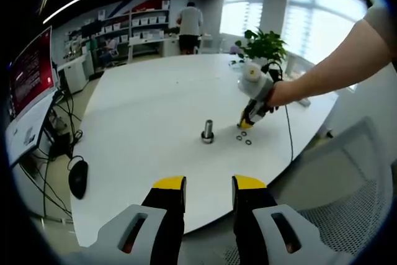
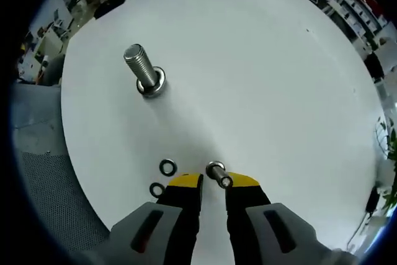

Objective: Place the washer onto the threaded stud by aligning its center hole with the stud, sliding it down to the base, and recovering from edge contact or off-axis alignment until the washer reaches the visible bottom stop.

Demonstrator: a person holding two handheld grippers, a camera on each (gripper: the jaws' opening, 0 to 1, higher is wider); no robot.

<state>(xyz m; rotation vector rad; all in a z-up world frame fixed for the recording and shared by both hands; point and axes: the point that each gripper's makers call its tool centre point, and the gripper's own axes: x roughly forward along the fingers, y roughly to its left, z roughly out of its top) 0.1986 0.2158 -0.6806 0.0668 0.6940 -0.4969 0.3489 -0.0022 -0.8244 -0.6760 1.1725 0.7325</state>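
The threaded stud [image 2: 141,66] stands upright on its round base on the white table [image 2: 260,60]; it also appears mid-table as the stud [image 1: 207,131]. My right gripper [image 2: 214,181] is down at the table, its yellow tips narrowed on a tilted washer [image 2: 216,173]. Two more washers [image 2: 167,167] lie flat just left of the tips, also seen as small rings [image 1: 247,142]. From the left gripper view, a person's hand holds the right gripper [image 1: 245,123] just right of the stud. My left gripper [image 1: 209,185] hovers open near the table's front edge, holding nothing.
A potted plant [image 1: 263,44] stands at the far right of the table, and a cable [image 1: 289,134] runs off its edge. A mesh chair [image 1: 347,197] is at the right. Monitors, cables and a mouse [image 1: 78,178] lie left; a person stands by the shelves [image 1: 189,26].
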